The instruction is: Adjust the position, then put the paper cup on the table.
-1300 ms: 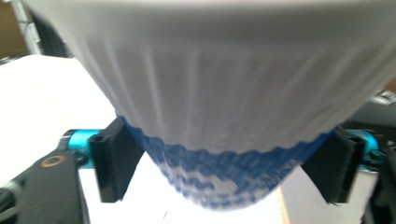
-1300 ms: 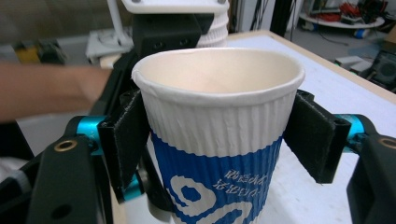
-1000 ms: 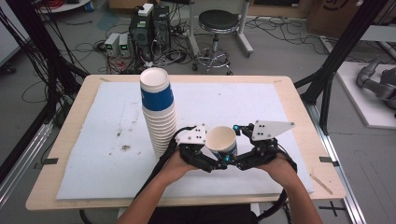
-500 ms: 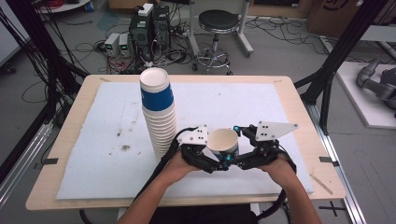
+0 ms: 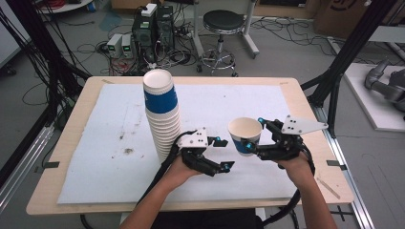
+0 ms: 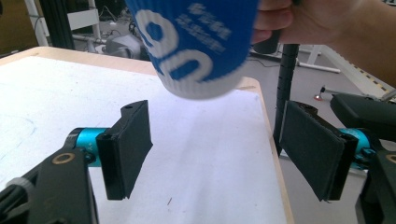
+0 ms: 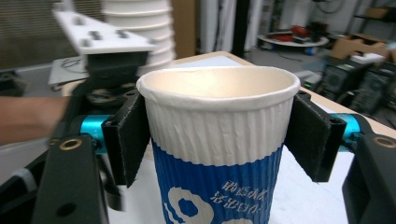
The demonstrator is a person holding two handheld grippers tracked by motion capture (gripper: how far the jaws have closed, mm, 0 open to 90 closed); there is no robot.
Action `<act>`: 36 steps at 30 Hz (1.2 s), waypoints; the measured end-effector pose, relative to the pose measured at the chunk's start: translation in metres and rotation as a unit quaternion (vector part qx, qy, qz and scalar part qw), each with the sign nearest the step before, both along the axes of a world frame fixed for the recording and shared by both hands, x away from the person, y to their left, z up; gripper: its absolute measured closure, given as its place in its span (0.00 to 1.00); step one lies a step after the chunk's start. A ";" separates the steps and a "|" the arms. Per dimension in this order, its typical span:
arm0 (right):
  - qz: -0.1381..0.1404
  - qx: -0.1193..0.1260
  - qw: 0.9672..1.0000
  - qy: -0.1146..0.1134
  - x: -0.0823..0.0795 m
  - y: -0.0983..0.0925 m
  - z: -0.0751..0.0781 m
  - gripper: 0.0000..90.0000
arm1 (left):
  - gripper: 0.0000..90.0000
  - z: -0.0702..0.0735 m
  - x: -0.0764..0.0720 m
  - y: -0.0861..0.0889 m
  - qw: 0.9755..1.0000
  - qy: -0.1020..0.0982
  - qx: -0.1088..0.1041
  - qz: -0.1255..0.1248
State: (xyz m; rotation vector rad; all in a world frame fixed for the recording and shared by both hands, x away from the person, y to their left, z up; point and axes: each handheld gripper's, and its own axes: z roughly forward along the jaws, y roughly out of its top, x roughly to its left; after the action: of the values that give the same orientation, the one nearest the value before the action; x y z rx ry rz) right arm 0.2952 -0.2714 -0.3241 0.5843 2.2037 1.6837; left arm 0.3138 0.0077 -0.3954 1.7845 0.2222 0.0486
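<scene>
My right gripper (image 5: 250, 145) is clamped on a single paper cup (image 5: 245, 135), one black pad pressed to each side of its ribbed white upper wall, and the right gripper view shows the cup (image 7: 219, 140) upright with its open mouth up and a blue printed band below. I hold it lifted off the table (image 5: 291, 93), over the white mat (image 5: 229, 102) toward the right side. My left gripper (image 5: 220, 153) sits just beside it, jaws spread wide with nothing between them; in the left gripper view the cup's base (image 6: 196, 39) hangs above and between those open pads, apart from both. Behind the left hand (image 5: 179, 168) stands a tall stack of cups (image 5: 161, 117), upright on the mat, its top cup showing the same blue band.
</scene>
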 end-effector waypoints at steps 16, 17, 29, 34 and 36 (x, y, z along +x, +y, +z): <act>-0.068 -0.003 0.998 0.011 0.013 -0.020 -0.008 0.31 | 0.26 0.003 -0.004 0.005 1.000 0.003 -0.004 0.010; -0.070 -0.002 0.997 0.012 0.012 -0.022 -0.008 0.31 | 0.26 0.004 -0.005 0.004 1.000 0.006 -0.006 0.008; -0.095 0.003 0.995 0.022 0.011 -0.034 -0.018 0.31 | 0.26 0.022 -0.029 0.016 1.000 -0.004 0.011 -0.017; -0.096 0.008 0.995 0.023 0.013 -0.037 -0.021 0.30 | 0.26 0.032 -0.050 0.036 1.000 -0.008 0.009 -0.016; -0.098 0.009 0.995 0.022 0.014 -0.037 -0.022 0.30 | 0.26 0.034 -0.054 0.040 1.000 -0.011 0.012 -0.014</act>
State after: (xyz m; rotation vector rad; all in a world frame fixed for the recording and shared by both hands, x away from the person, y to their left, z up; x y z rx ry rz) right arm 0.3092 -0.3083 -0.3461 0.8212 2.0864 1.6043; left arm 0.2602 0.0479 -0.3617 1.8095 0.1810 0.0502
